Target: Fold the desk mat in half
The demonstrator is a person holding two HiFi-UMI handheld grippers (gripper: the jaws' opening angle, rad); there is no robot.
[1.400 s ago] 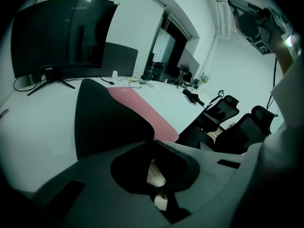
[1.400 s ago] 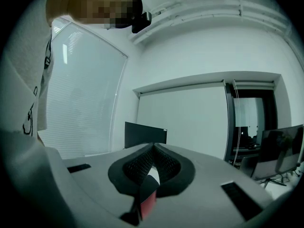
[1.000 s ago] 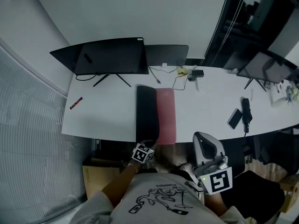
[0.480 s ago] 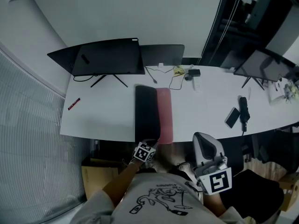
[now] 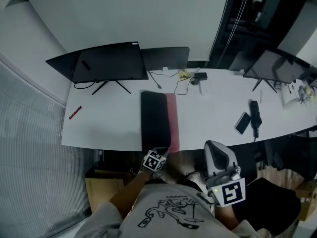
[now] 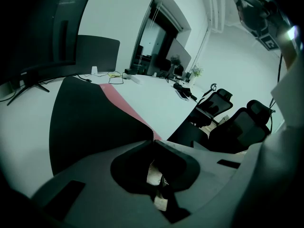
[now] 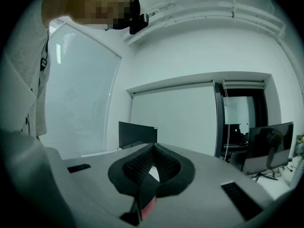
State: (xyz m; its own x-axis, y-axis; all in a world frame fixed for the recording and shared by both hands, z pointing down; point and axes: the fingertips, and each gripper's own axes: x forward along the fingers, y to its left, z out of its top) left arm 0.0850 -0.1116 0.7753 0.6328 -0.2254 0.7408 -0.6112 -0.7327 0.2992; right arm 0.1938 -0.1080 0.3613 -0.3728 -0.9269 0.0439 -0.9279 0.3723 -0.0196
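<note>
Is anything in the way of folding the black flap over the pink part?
Nothing visible lies on the pink strip not yet covered. The left gripper holds the black flap by its near edge. A cable ends by the mat's far corner, apparently off it.

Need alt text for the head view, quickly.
A desk mat lies on a white desk, black flap folded over most of its pink side, its near edge pinched by the left gripper. The right gripper hangs off the desk.
</note>
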